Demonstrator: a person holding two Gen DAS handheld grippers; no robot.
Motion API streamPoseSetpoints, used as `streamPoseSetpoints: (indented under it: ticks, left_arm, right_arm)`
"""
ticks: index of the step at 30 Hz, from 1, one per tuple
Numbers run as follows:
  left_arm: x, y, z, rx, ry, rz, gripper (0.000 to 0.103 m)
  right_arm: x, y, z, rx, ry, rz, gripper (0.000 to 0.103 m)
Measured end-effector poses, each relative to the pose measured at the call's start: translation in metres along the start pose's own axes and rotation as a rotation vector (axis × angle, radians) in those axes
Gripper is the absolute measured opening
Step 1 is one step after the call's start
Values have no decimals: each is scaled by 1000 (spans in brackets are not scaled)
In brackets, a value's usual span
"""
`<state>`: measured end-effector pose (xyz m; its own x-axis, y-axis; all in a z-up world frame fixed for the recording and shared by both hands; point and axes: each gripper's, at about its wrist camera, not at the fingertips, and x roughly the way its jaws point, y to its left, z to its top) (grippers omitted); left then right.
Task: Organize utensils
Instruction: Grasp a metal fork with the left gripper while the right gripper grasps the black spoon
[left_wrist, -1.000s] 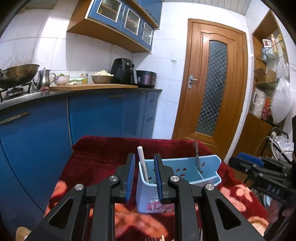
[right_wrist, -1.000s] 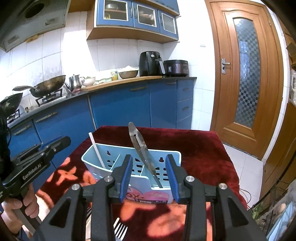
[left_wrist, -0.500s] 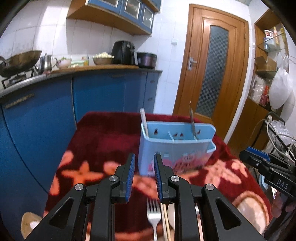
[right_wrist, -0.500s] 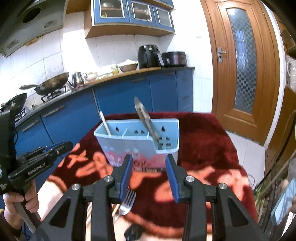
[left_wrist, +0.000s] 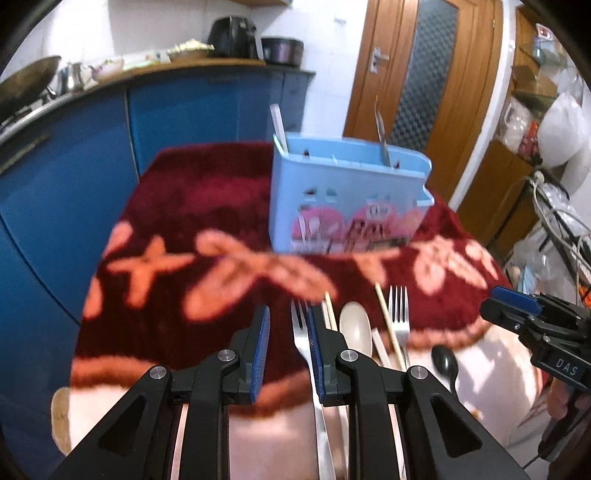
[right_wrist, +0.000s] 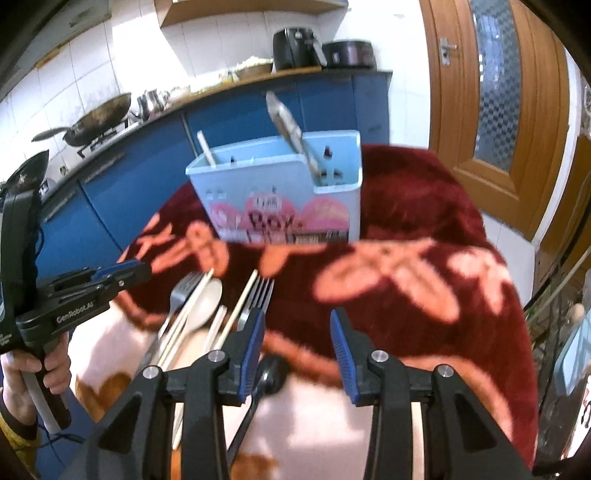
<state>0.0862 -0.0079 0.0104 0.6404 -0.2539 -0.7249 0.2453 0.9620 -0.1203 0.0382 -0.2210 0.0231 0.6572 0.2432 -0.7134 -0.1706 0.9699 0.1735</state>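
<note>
A light blue utensil caddy (left_wrist: 343, 199) (right_wrist: 284, 195) stands on the red flowered cloth, holding a white stick (left_wrist: 277, 127) at its left end and a metal utensil (right_wrist: 291, 129) at its right. Loose utensils lie near the cloth's front edge: two forks (left_wrist: 399, 310) (right_wrist: 181, 295), chopsticks (right_wrist: 236, 310), a beige spoon (left_wrist: 354, 326) and a black spoon (right_wrist: 271, 369). My left gripper (left_wrist: 286, 343) is open and empty, low over the left fork. My right gripper (right_wrist: 297, 347) is open and empty, just right of the pile.
The red cloth (right_wrist: 424, 229) covers a small table. Blue kitchen cabinets (left_wrist: 74, 166) run along the left and back. A wooden door (right_wrist: 498, 92) stands at the right. Shelves and bags (left_wrist: 546, 122) crowd the far right.
Both grippers have pulled back from the caddy and tilted down toward the table's front edge. The loose utensils have come into view beneath them. Both stay open.
</note>
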Motion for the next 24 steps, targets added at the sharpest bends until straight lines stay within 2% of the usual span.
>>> streamPoseSetpoints:
  ticks: [3, 7, 15, 24]
  left_arm:
    - [8, 3, -4, -5, 36, 6, 21]
    - [18, 9, -4, -41, 84, -34, 21]
    - [41, 14, -2, -80, 177, -106, 21]
    - [54, 12, -1, -119, 223, -211, 21]
  right_arm:
    - [7, 2, -7, -5, 49, -7, 40]
    - [14, 2, -13, 4, 103, 2, 40]
    - [16, 0, -15, 3, 131, -3, 40]
    - [15, -4, -17, 6, 162, 10, 40]
